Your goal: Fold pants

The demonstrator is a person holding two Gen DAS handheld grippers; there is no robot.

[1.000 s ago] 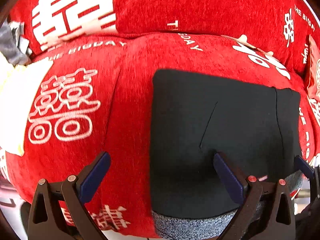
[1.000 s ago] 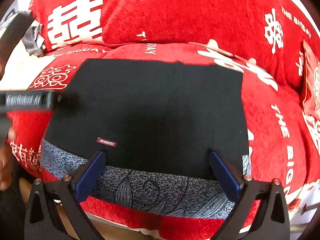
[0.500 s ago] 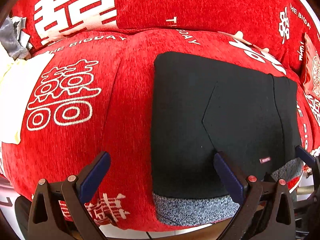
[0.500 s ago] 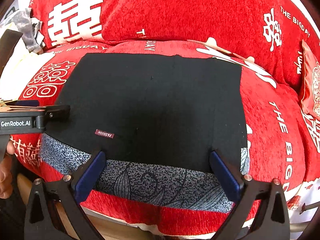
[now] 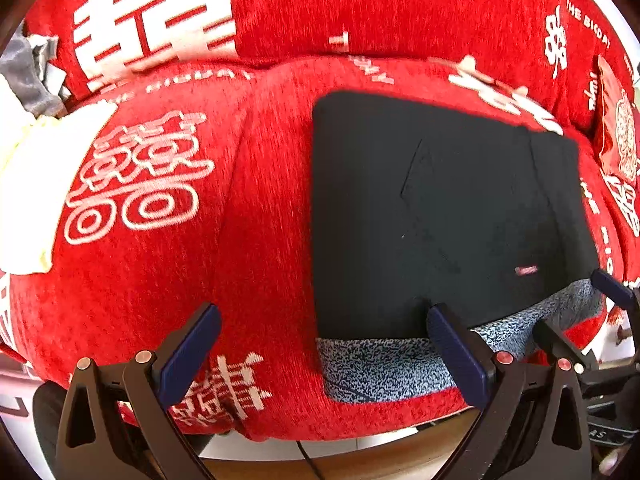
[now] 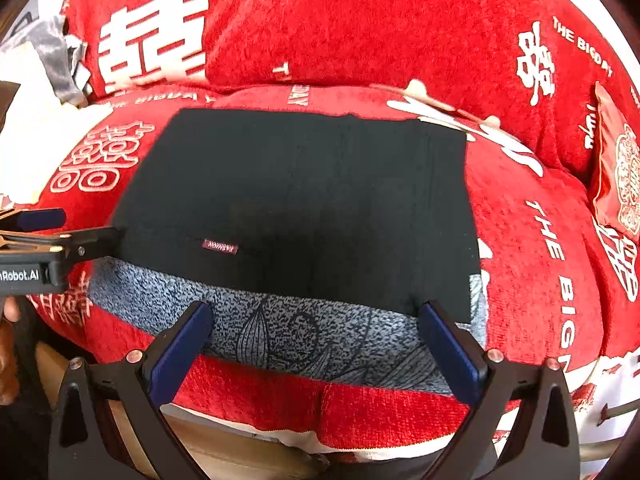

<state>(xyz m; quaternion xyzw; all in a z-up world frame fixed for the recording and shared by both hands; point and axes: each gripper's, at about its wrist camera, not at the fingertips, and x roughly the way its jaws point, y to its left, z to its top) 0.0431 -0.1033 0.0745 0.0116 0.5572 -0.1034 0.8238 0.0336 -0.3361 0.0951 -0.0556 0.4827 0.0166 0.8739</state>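
The black pants (image 5: 440,208) lie folded into a flat rectangle on the red sofa seat, with a grey patterned waistband (image 6: 320,328) at the near edge and a small maroon label (image 6: 219,246). They also show in the right wrist view (image 6: 300,200). My left gripper (image 5: 324,340) is open and empty, in front of the pants' left near corner. My right gripper (image 6: 316,332) is open and empty, in front of the waistband. The left gripper also shows in the right wrist view (image 6: 60,236) beside the pants' left edge.
The red sofa cover (image 5: 160,260) has white characters and a back cushion (image 6: 360,28). A pale yellow cloth (image 5: 36,184) and grey fabric (image 5: 24,76) lie at far left. A red packet (image 6: 616,176) stands at far right. The seat's front edge (image 6: 320,412) is just below my fingers.
Both grippers have drawn back toward the seat's front edge, away from the pants. More of the waistband and seat front shows. Both stay open and the pants lie still.
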